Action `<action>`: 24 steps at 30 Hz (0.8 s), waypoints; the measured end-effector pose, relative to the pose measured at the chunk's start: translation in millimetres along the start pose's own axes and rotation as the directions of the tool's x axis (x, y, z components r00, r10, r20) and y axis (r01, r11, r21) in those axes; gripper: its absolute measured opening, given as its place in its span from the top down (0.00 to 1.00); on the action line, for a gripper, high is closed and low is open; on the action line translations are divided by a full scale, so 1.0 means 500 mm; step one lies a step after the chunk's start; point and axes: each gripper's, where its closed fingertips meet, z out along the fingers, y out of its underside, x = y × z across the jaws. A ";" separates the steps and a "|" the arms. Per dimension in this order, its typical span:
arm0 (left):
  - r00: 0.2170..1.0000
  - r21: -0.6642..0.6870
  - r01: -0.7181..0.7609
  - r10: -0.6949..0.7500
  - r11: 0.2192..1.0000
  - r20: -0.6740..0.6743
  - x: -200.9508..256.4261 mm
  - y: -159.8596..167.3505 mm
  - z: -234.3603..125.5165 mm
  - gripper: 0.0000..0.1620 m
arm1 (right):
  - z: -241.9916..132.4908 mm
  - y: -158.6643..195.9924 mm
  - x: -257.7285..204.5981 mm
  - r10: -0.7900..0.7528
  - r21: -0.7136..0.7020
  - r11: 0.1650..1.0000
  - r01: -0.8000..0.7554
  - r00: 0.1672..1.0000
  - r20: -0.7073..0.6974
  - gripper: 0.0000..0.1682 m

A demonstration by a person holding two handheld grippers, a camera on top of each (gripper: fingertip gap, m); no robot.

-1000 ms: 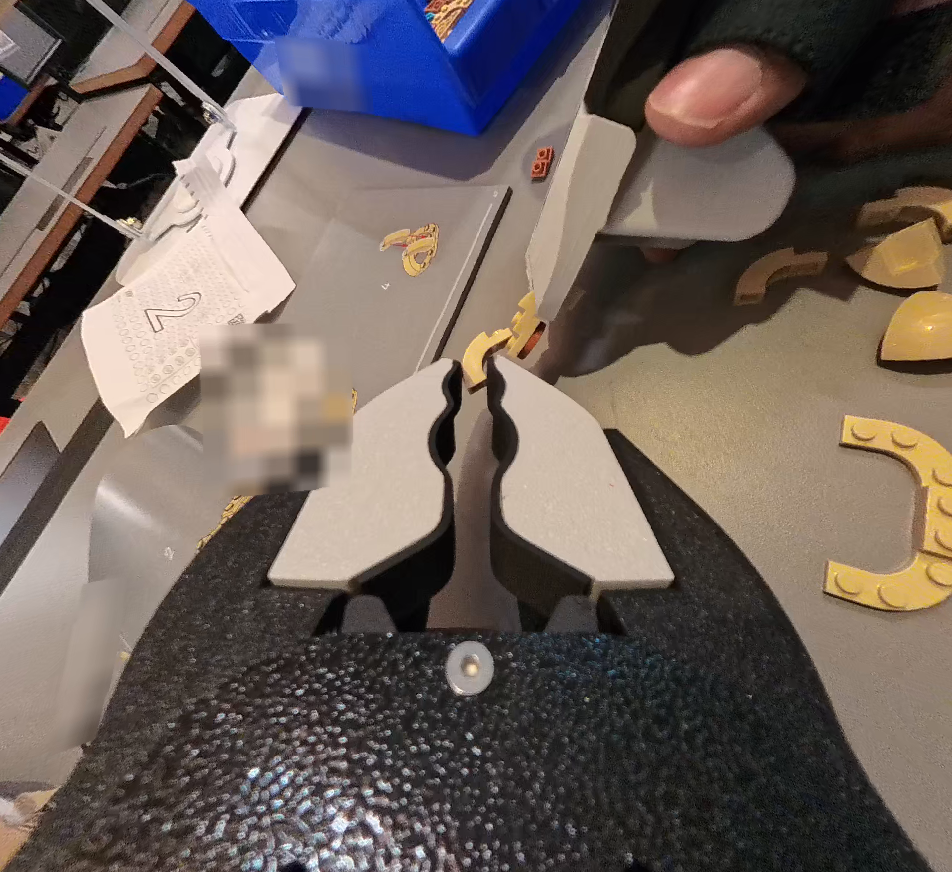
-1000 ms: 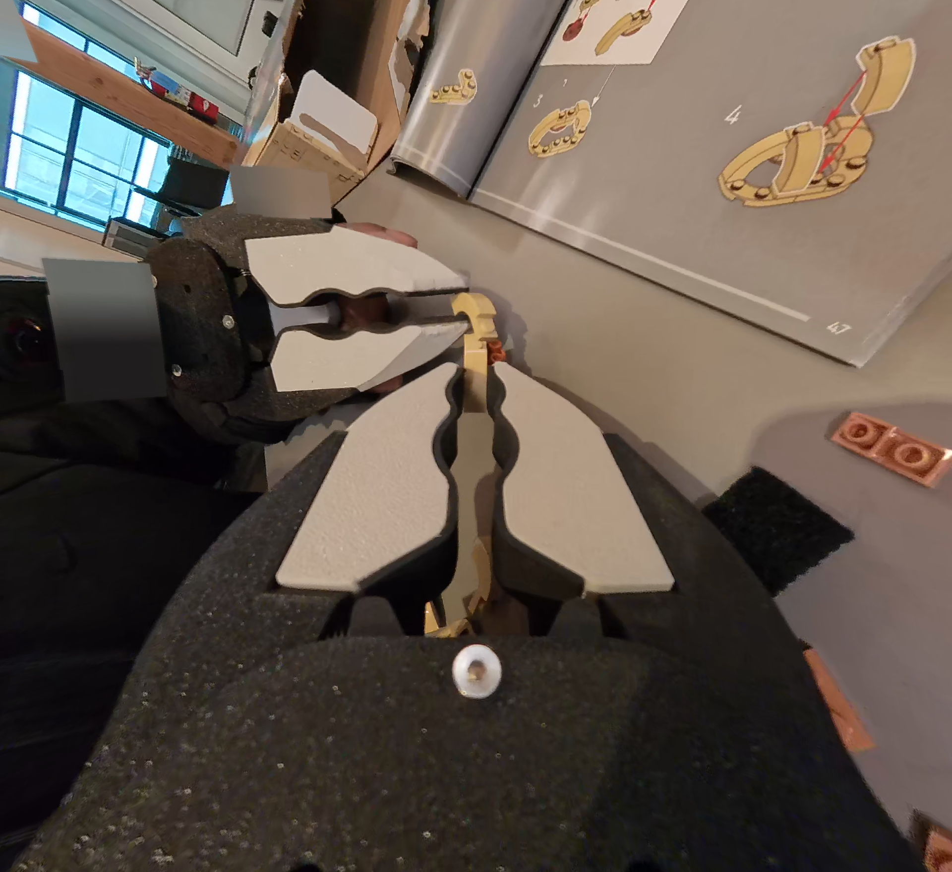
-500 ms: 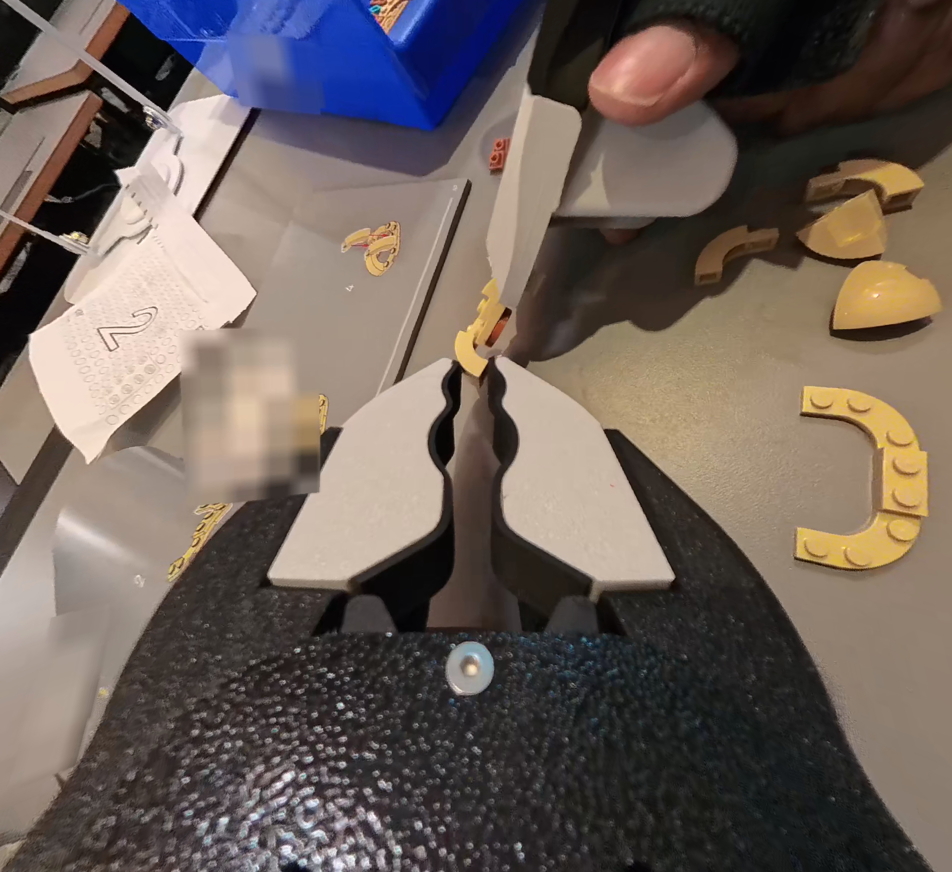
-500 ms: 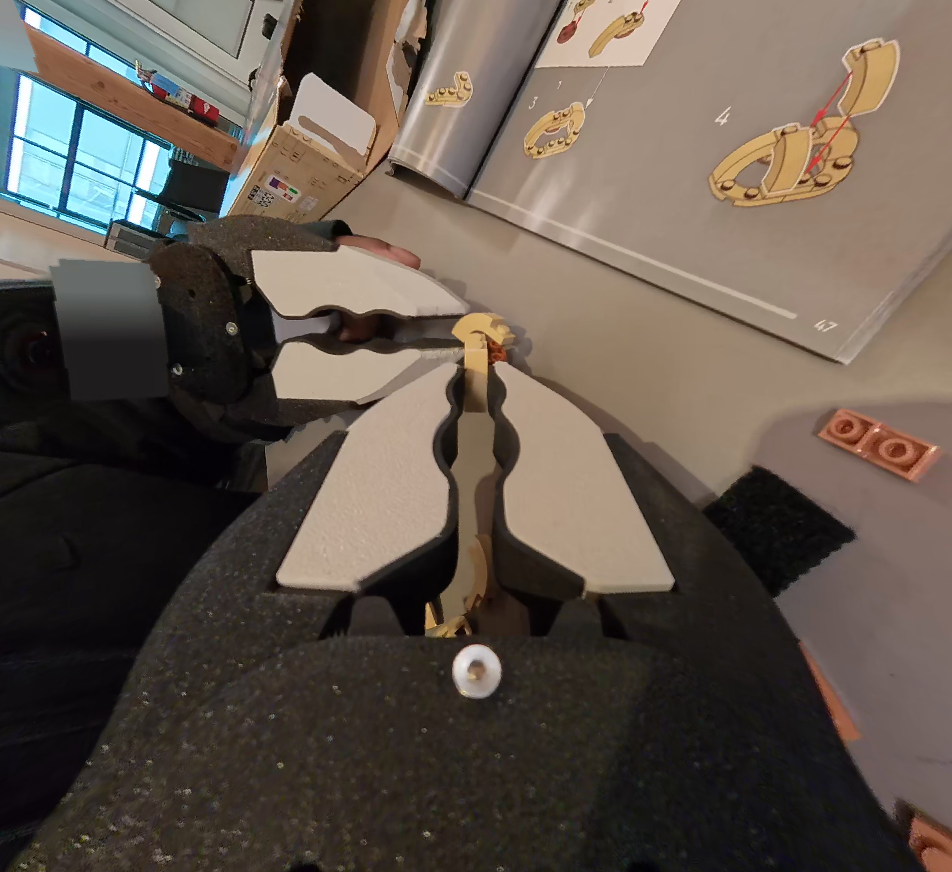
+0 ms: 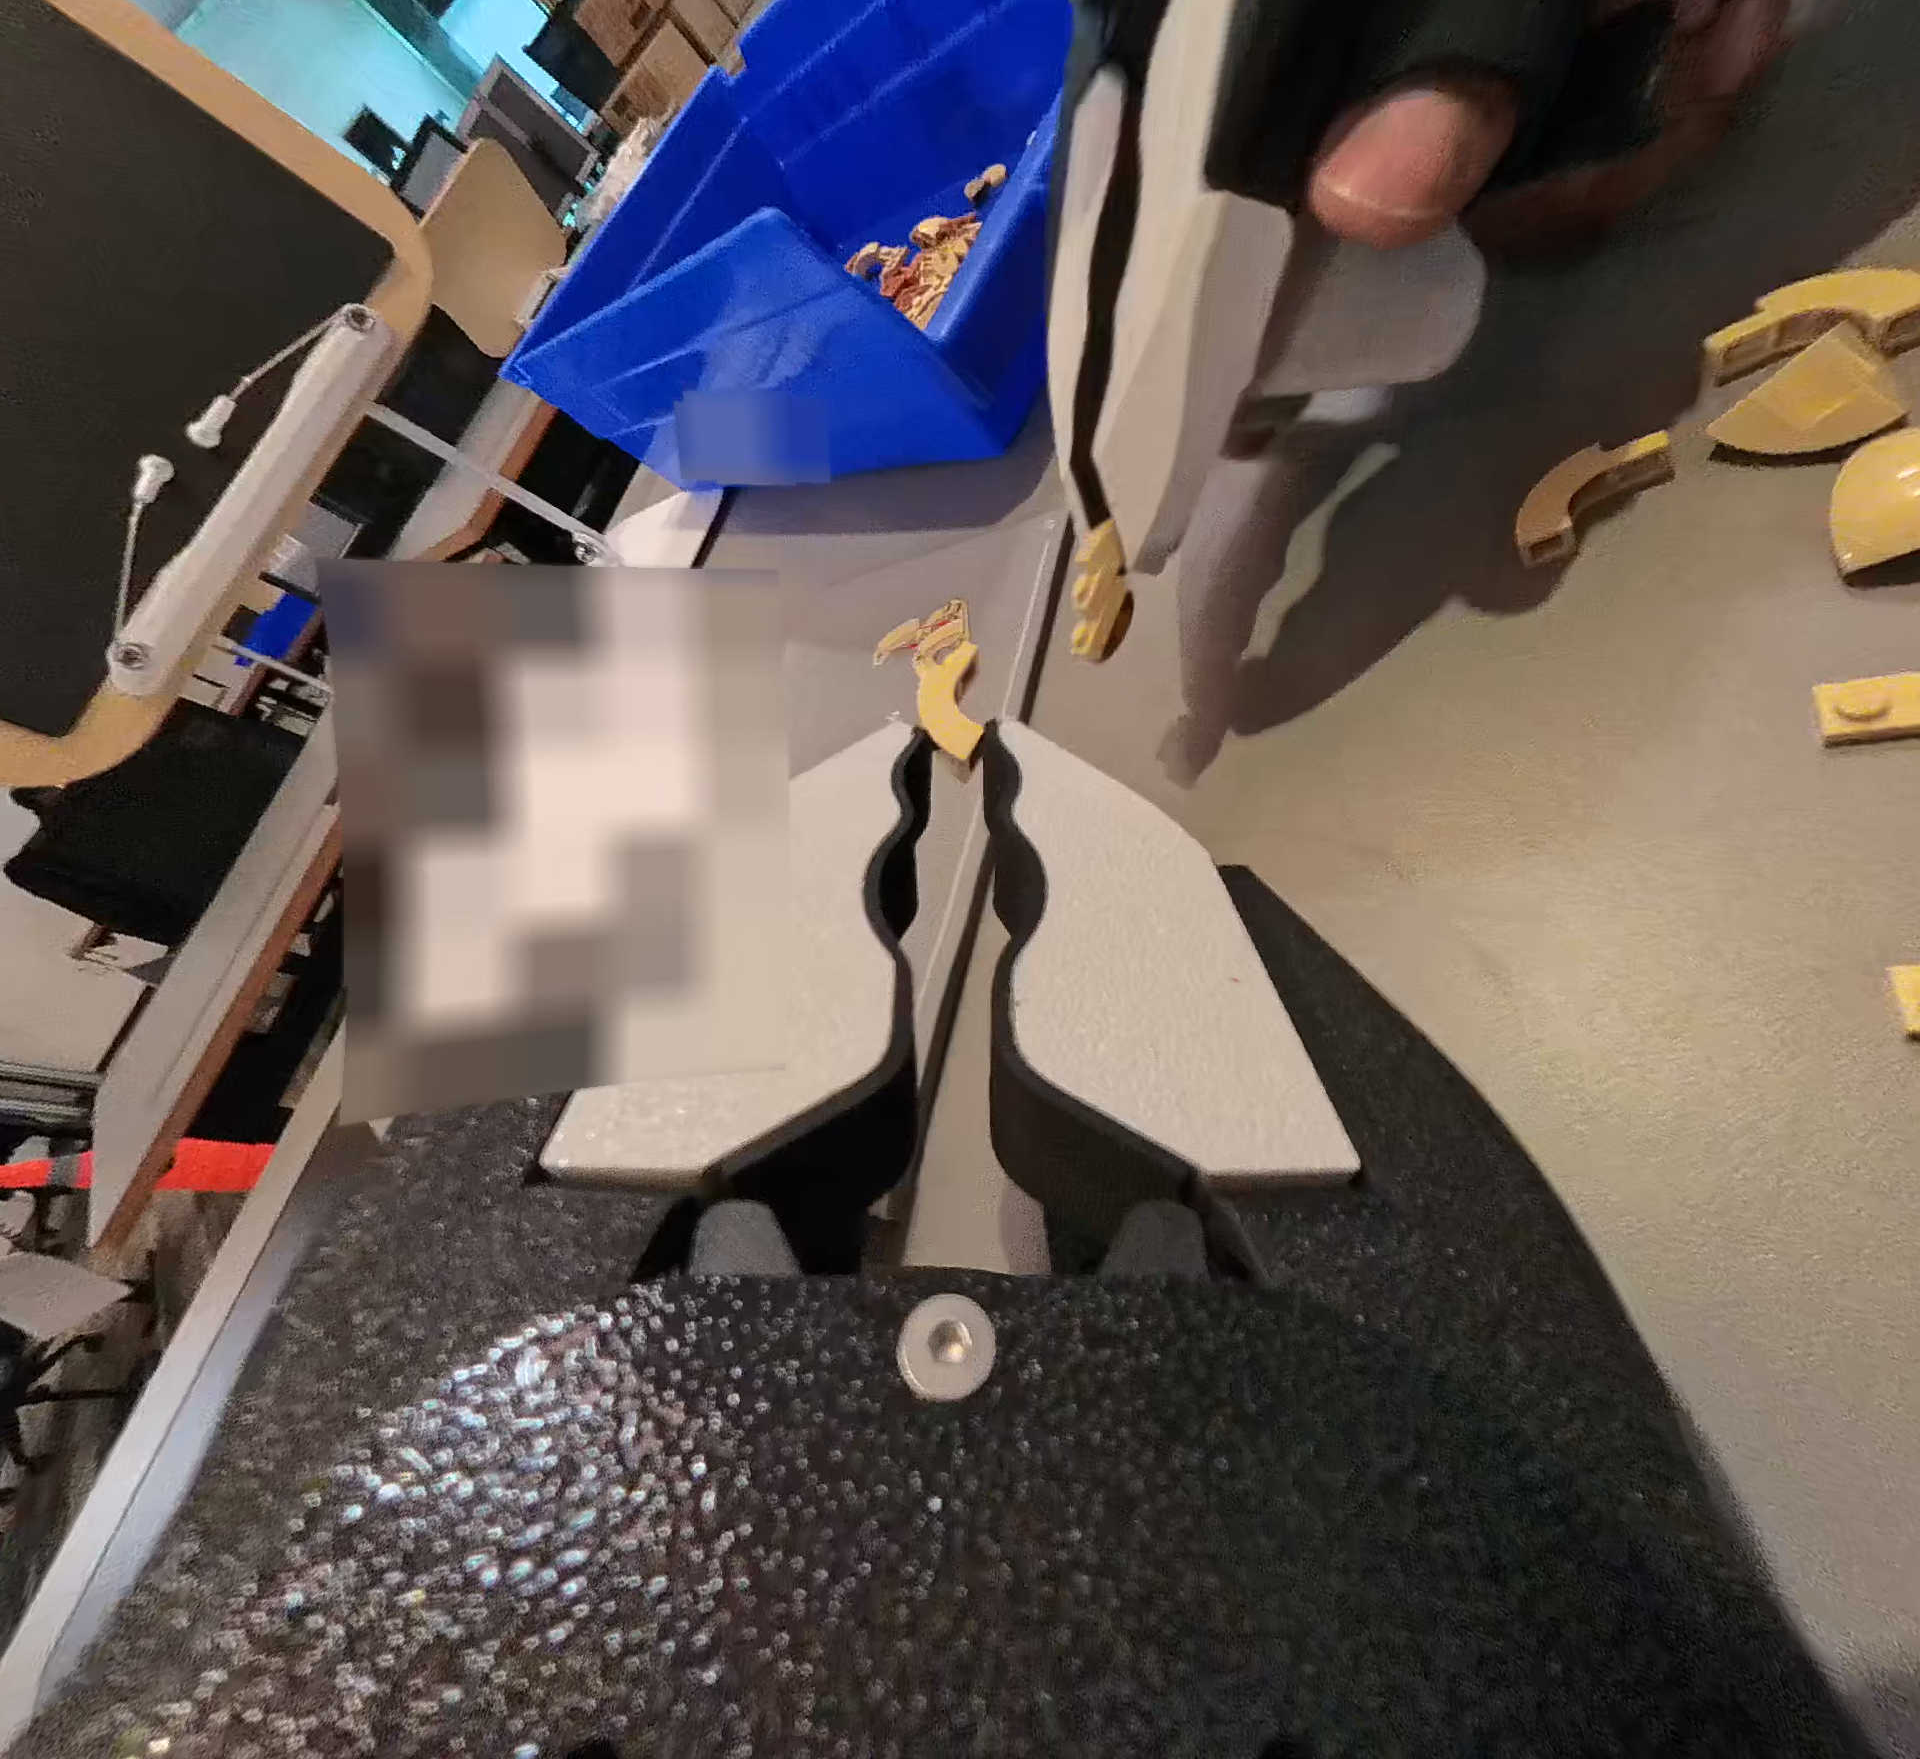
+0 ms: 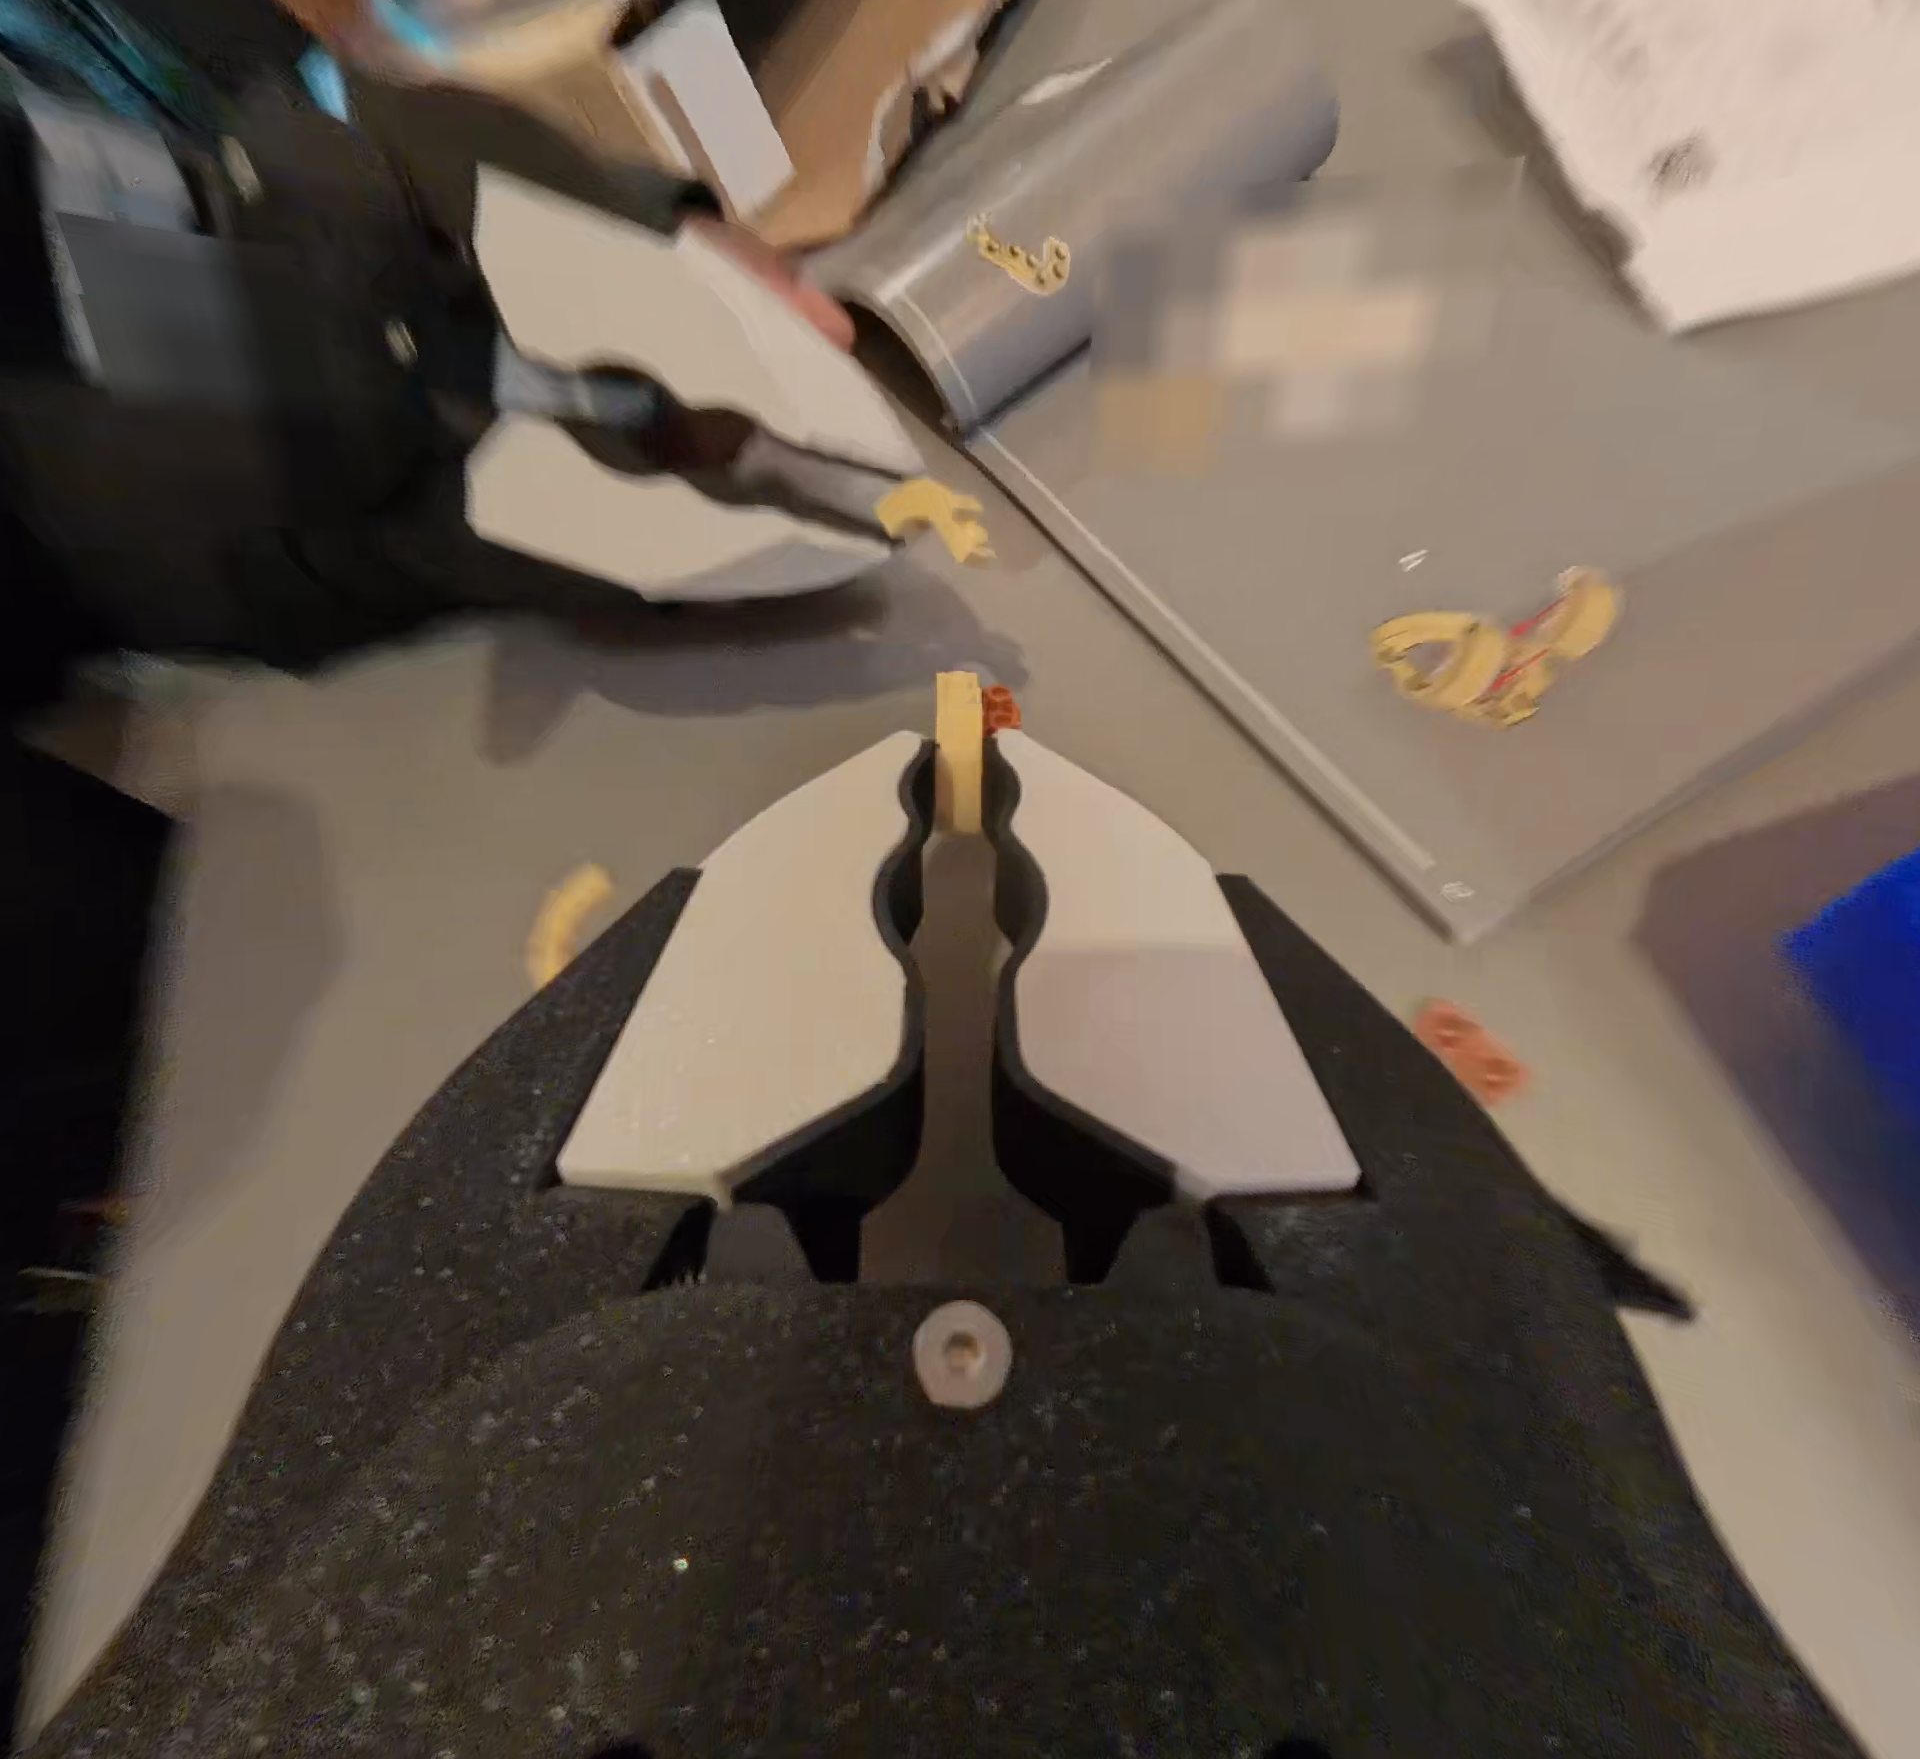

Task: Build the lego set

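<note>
My left gripper (image 5: 951, 741) is shut on a small tan curved lego piece (image 5: 948, 710) at its tips. My right gripper (image 6: 961, 751) is shut on a tan lego piece (image 6: 958, 764) with a small reddish-brown part (image 6: 1001, 708) on its side. The two grippers are apart above the grey table (image 5: 1507, 930). In the left wrist view the right gripper (image 5: 1103, 537) hangs at the upper right with its tan piece (image 5: 1099, 603) sticking out. In the blurred right wrist view the left gripper (image 6: 896, 504) is at the left with its curved piece (image 6: 928, 512).
An open instruction booklet (image 6: 1299, 670) lies ahead. A blue bin (image 5: 831, 338) with small parts stands behind it. Several loose tan pieces (image 5: 1590, 494) and a flat tan plate (image 5: 1865, 712) lie to the right. A reddish plate (image 6: 1470, 1055), a tan arch (image 6: 566, 914) and a white bag (image 6: 1714, 47) are on the table. The tips of one gripper are about 5 cm away from the tips of the other. My right tips are roughly 9 cm from the reddish plate (image 6: 1470, 1055).
The two held pieces were touching at the gripper tips; now the grippers have pulled apart, each keeping its own piece. Both views have swung and the right one is motion-blurred.
</note>
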 end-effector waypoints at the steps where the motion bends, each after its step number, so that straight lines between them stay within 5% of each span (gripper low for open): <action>1: 1.000 -0.004 -0.006 0.006 1.000 0.002 -0.003 0.004 0.000 0.95 | -0.001 0.006 0.010 -0.121 -0.037 0.992 0.118 0.991 -0.065 0.95; 3: 1.000 -0.012 -0.011 0.011 1.000 0.006 -0.007 0.010 0.000 0.95 | -0.005 0.016 0.029 -0.350 -0.131 0.935 0.330 0.919 -0.181 0.95; 6: 0.999 -0.020 -0.020 0.019 1.000 -0.025 0.000 0.017 0.003 0.94 | 0.001 0.029 0.006 -0.615 -0.195 0.786 0.586 0.774 -0.150 0.95; 13: 0.989 0.024 -0.145 0.146 0.989 -0.024 0.006 0.005 -0.004 0.94 | 0.009 0.062 -0.015 -0.883 -0.166 0.469 0.867 0.463 -0.077 0.95; 24: 0.967 0.079 -0.244 0.248 0.967 -0.053 0.031 -0.008 -0.008 0.94 | -0.005 0.077 -0.040 -0.904 -0.084 0.424 0.902 0.428 0.025 0.88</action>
